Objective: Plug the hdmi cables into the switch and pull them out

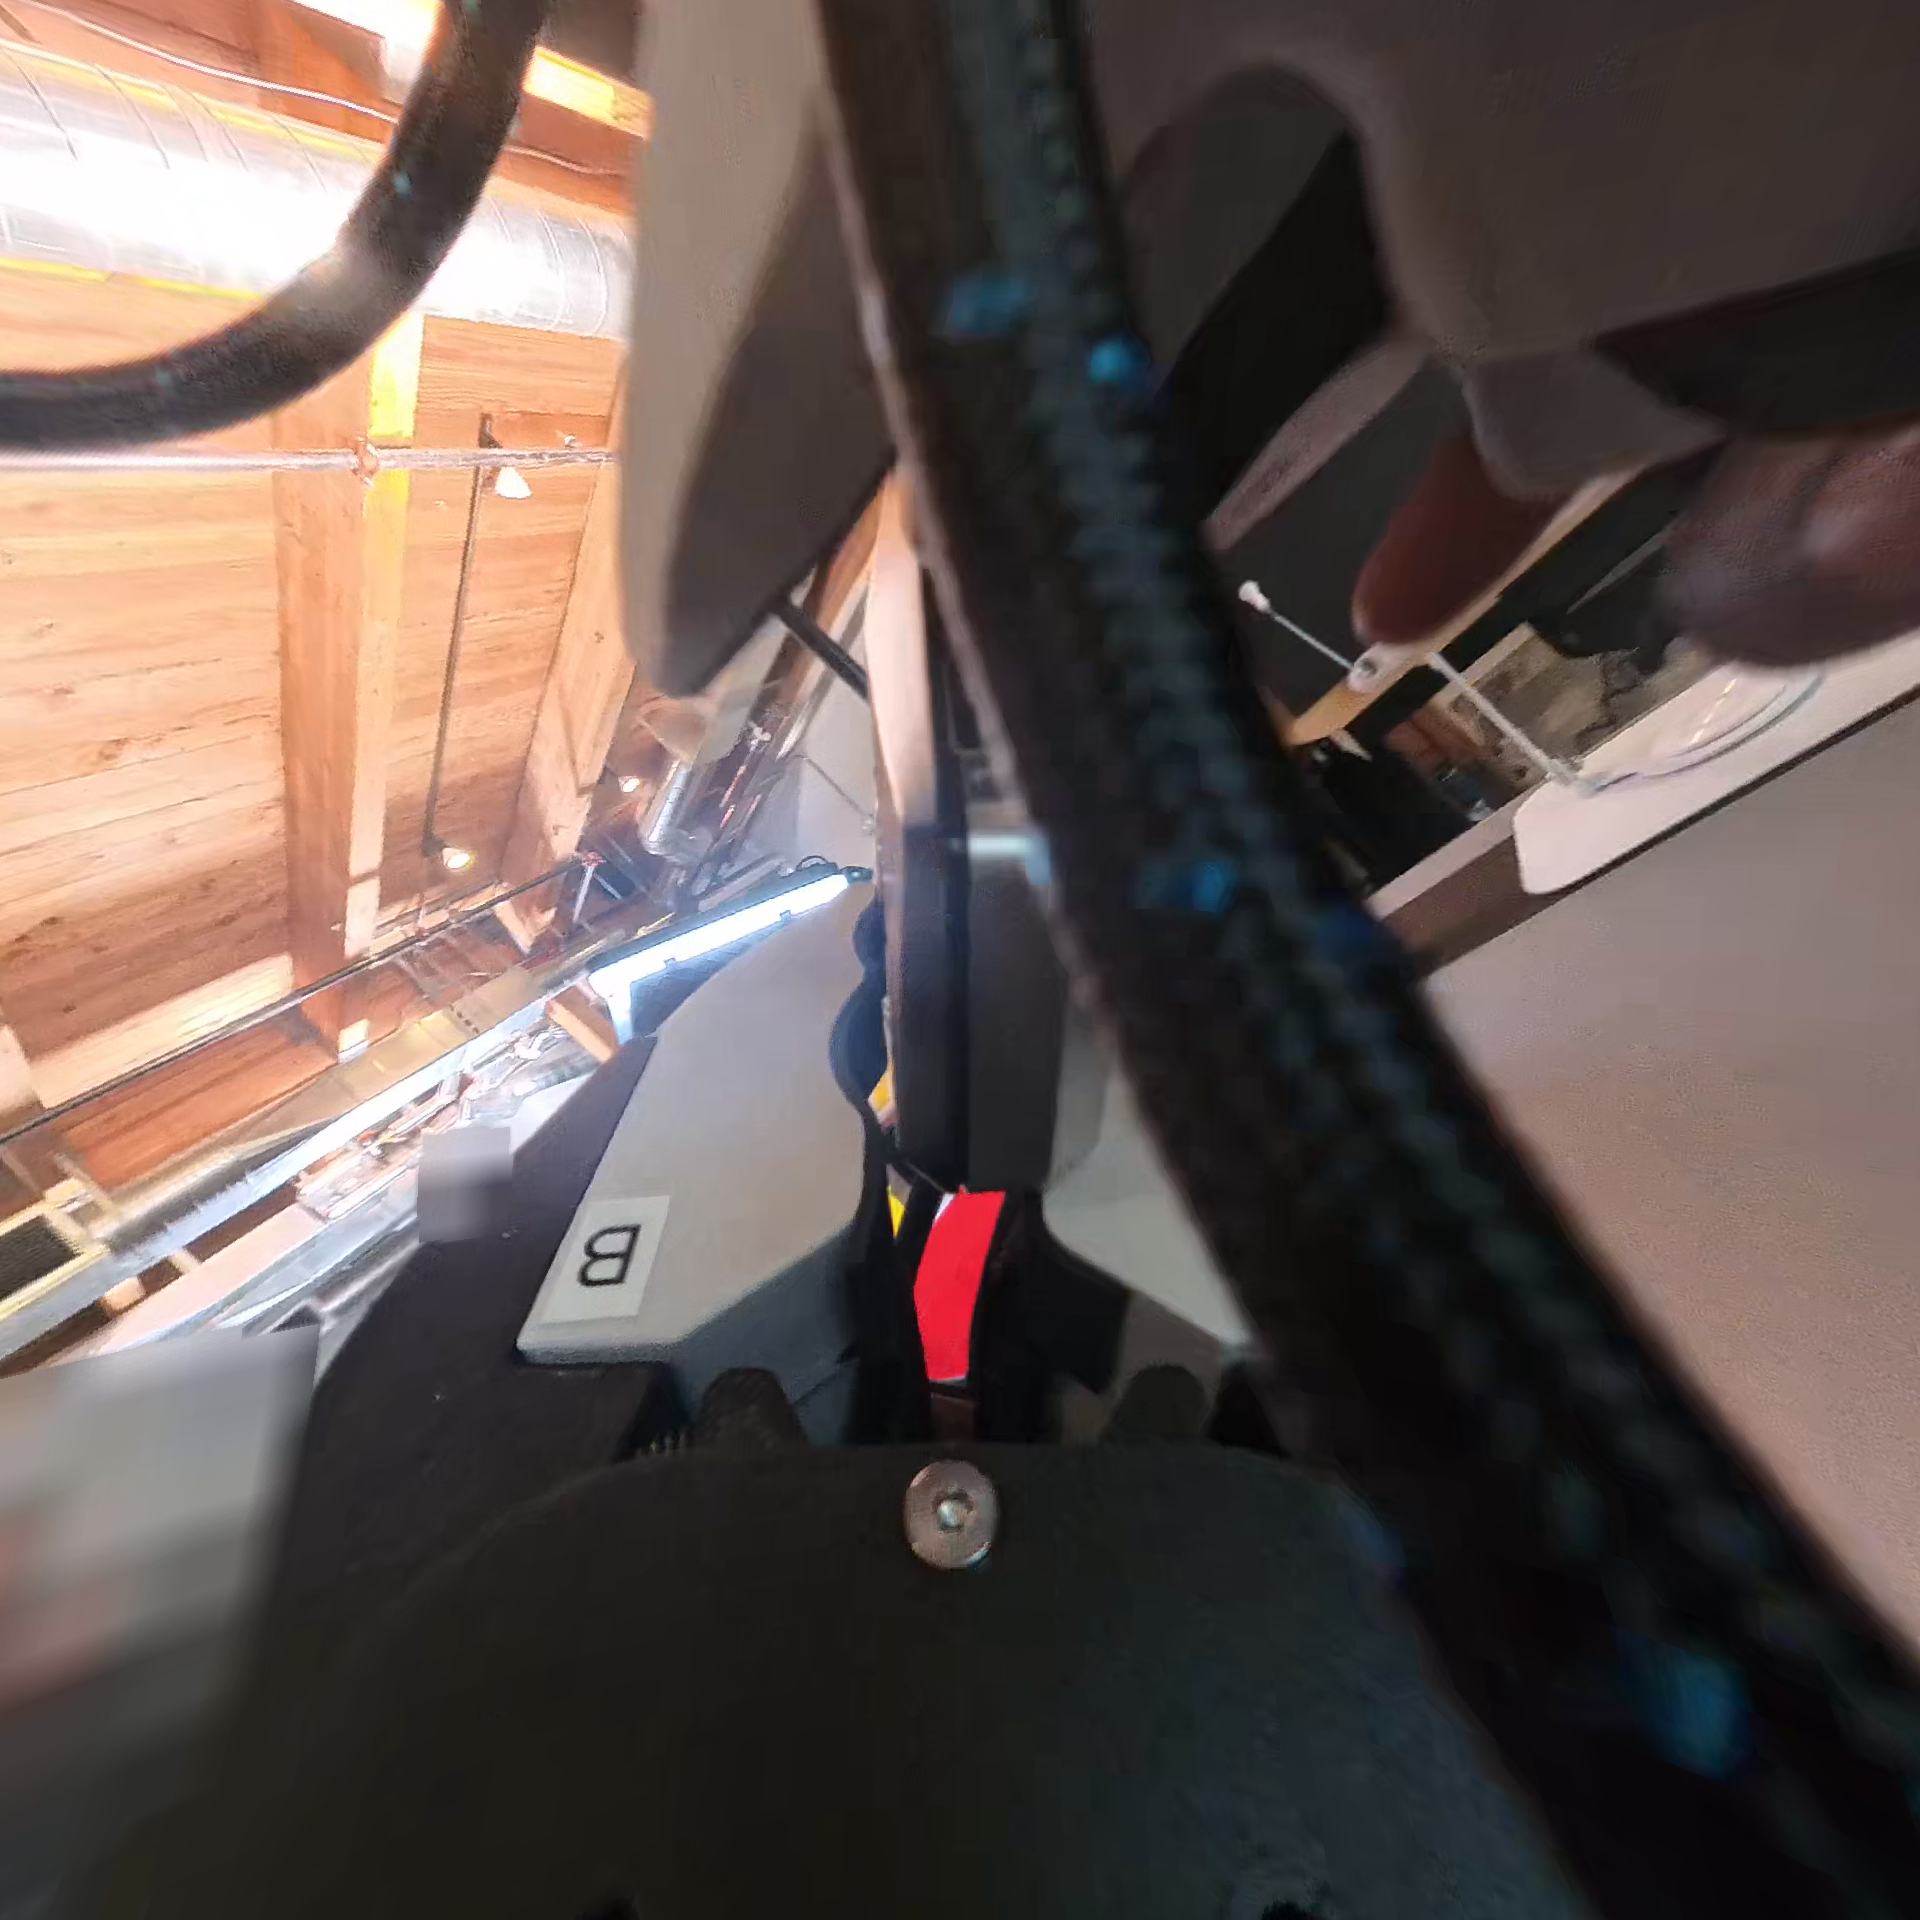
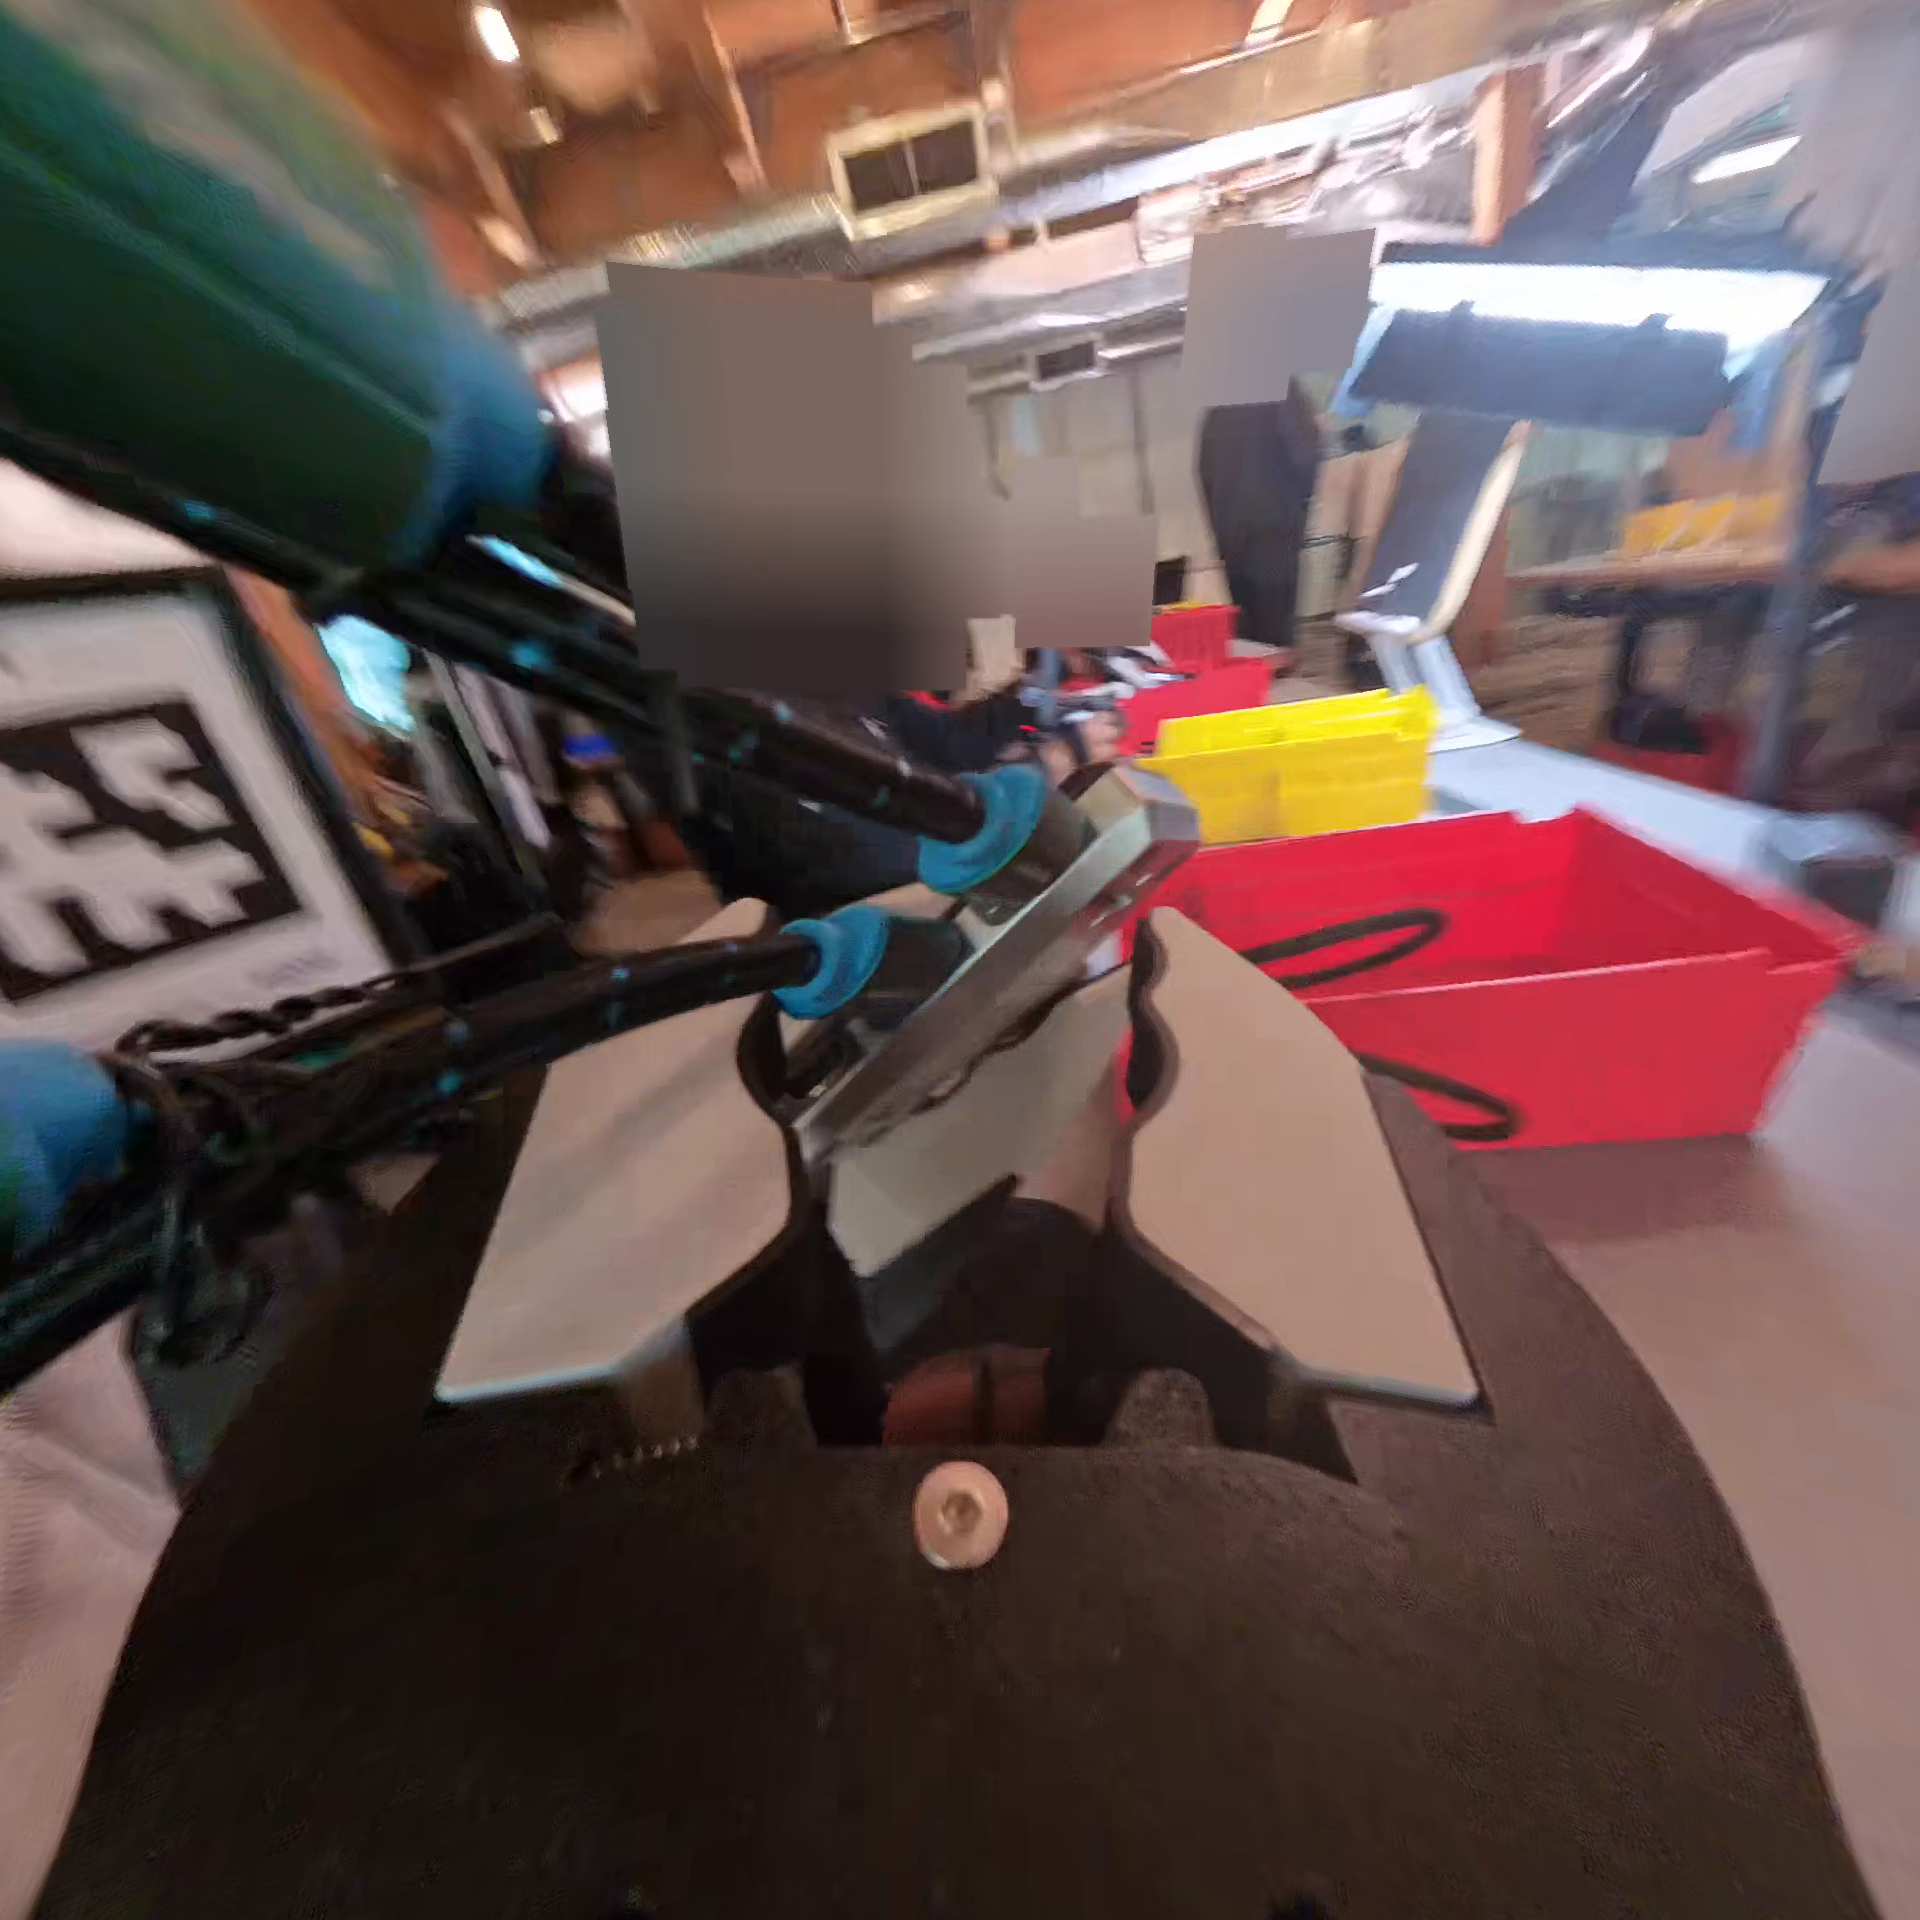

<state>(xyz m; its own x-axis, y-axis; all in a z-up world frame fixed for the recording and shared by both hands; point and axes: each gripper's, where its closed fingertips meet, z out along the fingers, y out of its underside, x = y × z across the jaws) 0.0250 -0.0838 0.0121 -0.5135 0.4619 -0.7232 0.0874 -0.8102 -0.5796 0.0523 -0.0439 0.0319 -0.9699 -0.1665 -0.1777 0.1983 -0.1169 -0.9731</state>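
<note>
Red bin (image 2: 1558,997) and yellow bin (image 2: 1299,769) sit on the table (image 2: 1714,1299) behind. Right gripper (image 2: 966,1081) is clamped on the tilted silver switch (image 2: 997,977), two cables (image 2: 665,987) plugged in. Left gripper (image 1: 935,935) looks closed on a dark edge, though blur leaves it uncertain; a braided cable (image 1: 1247,935) crosses before it.

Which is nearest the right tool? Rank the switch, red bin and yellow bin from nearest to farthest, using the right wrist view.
1. Switch: between the right tool's fingers, tilted, with two cables plugged into its left side.
2. Red bin: on the table to the right, just past the tool.
3. Yellow bin: behind the red bin, farther back on the right.
</note>
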